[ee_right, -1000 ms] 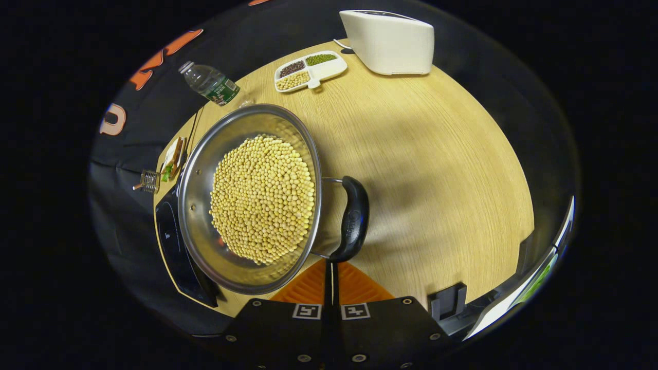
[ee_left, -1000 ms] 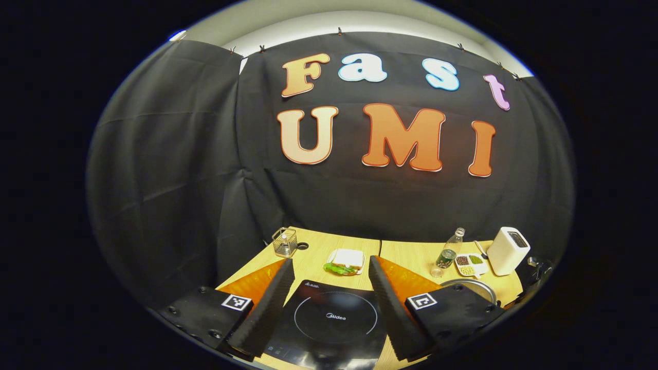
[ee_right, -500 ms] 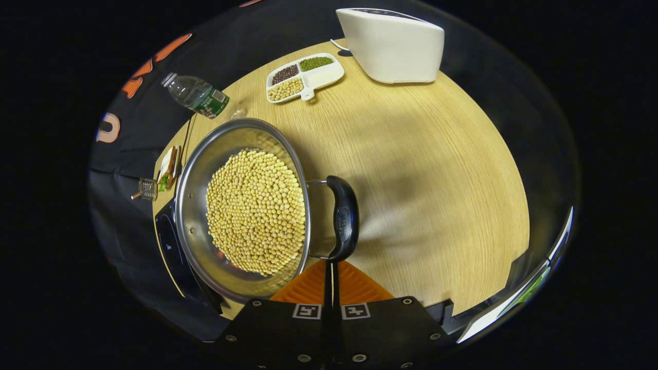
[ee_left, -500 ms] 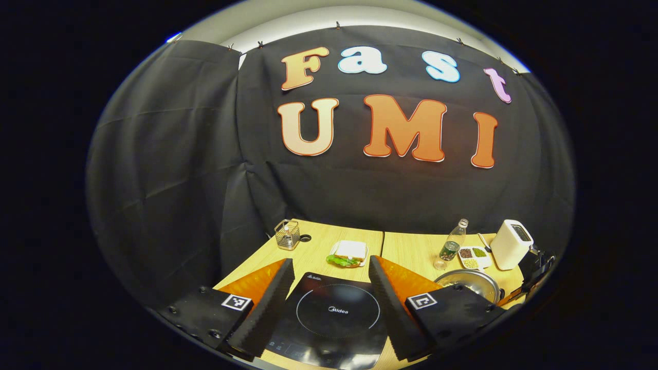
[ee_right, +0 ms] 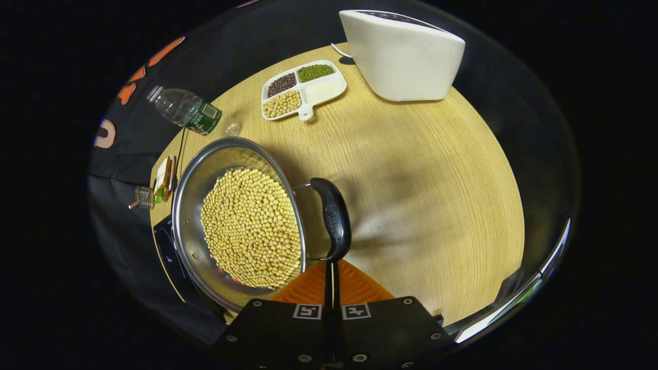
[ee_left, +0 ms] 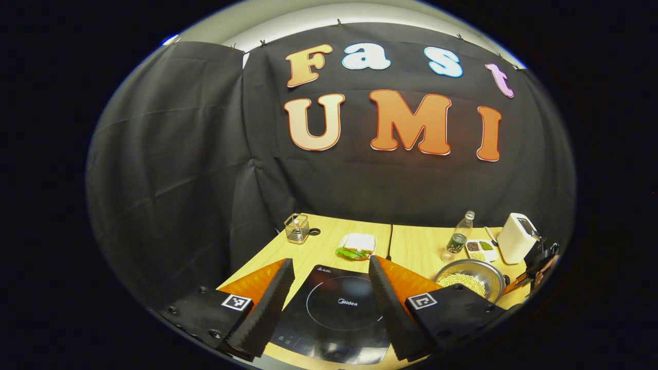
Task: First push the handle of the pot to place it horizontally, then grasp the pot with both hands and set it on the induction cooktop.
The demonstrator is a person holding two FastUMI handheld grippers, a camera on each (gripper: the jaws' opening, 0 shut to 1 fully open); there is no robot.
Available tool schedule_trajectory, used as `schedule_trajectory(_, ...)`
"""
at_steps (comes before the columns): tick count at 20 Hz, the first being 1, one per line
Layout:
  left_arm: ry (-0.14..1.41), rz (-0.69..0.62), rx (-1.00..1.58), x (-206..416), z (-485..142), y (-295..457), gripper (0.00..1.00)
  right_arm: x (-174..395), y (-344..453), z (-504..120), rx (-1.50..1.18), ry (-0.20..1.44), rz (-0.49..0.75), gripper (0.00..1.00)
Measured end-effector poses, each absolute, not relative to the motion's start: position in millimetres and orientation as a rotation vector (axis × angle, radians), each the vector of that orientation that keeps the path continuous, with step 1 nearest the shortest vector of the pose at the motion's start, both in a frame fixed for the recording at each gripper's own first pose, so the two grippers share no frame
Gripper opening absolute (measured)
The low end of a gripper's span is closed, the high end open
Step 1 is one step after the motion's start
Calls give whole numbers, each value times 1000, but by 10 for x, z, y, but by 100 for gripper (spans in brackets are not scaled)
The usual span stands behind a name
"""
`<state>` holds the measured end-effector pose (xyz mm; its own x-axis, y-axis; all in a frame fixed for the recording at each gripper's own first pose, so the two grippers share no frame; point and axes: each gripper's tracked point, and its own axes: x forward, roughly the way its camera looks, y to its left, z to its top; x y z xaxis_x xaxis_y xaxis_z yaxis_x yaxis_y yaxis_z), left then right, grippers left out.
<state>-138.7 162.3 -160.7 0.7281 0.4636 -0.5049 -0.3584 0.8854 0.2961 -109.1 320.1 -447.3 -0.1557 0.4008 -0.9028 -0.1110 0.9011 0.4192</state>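
Observation:
A steel pot (ee_right: 186, 234) full of yellow beans stands on the wooden table (ee_right: 421, 169), its left side over the edge of the black induction cooktop (ee_right: 165, 246). Its black handle (ee_right: 331, 218) points toward me on the right side. My right gripper (ee_right: 330, 264) is shut, fingers pressed together, with the tips at the handle's near end. My left gripper (ee_left: 330, 261) hangs open above the cooktop (ee_left: 339, 308) with nothing between its fingers. In the left gripper view the pot (ee_left: 492, 275) sits to the right, and the other gripper (ee_left: 537, 262) is beside it.
A white toaster (ee_right: 406, 56), a divided dish of beans (ee_right: 303, 90) and a lying water bottle (ee_right: 185, 110) are beyond the pot. A sandwich plate (ee_left: 357, 244) and a wire basket (ee_left: 297, 228) stand behind the cooktop. Bare table lies right of the pot.
In the right gripper view the pot and its handle have slid left and nearer, with the toaster looming larger. The left gripper has drifted, bringing more of the cooktop and pot into sight.

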Motion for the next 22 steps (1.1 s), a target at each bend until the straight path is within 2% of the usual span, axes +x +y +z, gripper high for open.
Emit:
schedule_trajectory(5, 646, 418, 182, -1434, -1759, 1507, 95, -1014, 3192, -4407, 211, 1616, 469, 1)
schedule_trajectory(9, 724, 322, 125, -1351, -2080, 1239, 95, -943, 2946, -4228, 230, 1518, 457, 8)
schedule_trajectory(12, 807, 242, 47, -1241, -2379, 979, 94, -918, 2674, -4041, 287, 1458, 424, 24)
schedule_trajectory(14, 861, 200, 7, -1195, -2564, 827, 95, -939, 2446, -3931, 321, 1429, 390, 43)
schedule_trajectory(16, 926, 159, -26, -1138, -2784, 669, 95, -1015, 2227, -3851, 349, 1408, 352, 55)
schedule_trajectory(22, 1139, 70, -83, -1007, -3466, 274, 97, -1230, 1714, -3769, 388, 1370, 267, 78)
